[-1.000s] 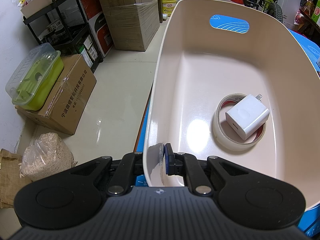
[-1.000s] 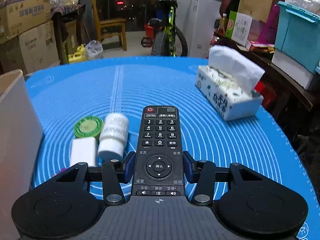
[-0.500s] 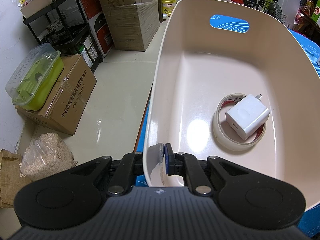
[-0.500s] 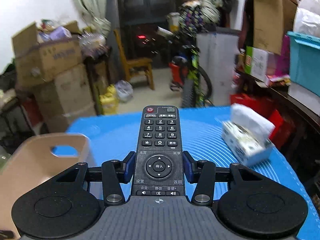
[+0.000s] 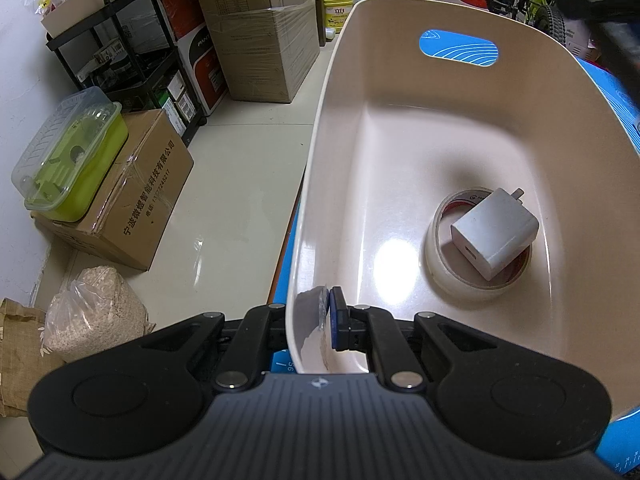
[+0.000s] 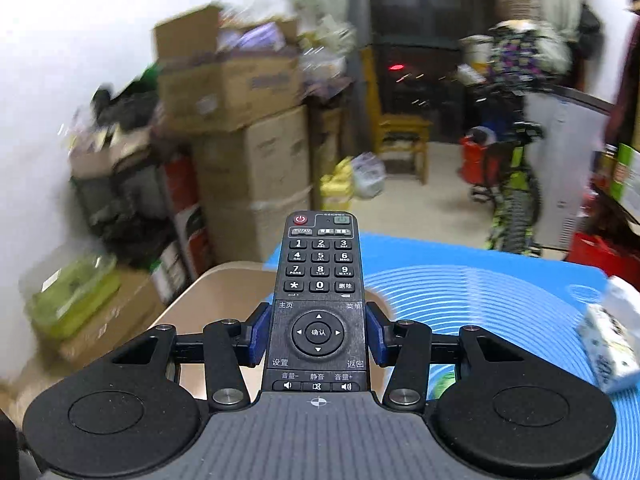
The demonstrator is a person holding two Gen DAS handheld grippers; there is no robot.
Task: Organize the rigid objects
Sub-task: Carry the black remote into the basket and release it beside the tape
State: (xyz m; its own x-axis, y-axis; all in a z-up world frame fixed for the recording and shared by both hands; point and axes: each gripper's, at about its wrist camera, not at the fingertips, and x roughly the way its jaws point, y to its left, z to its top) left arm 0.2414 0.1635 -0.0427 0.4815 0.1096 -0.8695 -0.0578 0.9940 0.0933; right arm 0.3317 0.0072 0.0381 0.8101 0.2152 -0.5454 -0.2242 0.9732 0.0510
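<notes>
The black remote [image 6: 318, 304] is held off the table with its face up and its red power button at the far end, over the near edge of the beige tub [image 5: 400, 152]. The tub stands on a blue mat [image 6: 500, 292]. Inside it, on the floor, a roll of tape [image 5: 444, 276] lies flat, and 1 white charger [image 5: 494, 232] rests tilted across the roll.

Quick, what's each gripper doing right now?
Left gripper: shut on the bin wall.
Right gripper: shut on the remote.
</notes>
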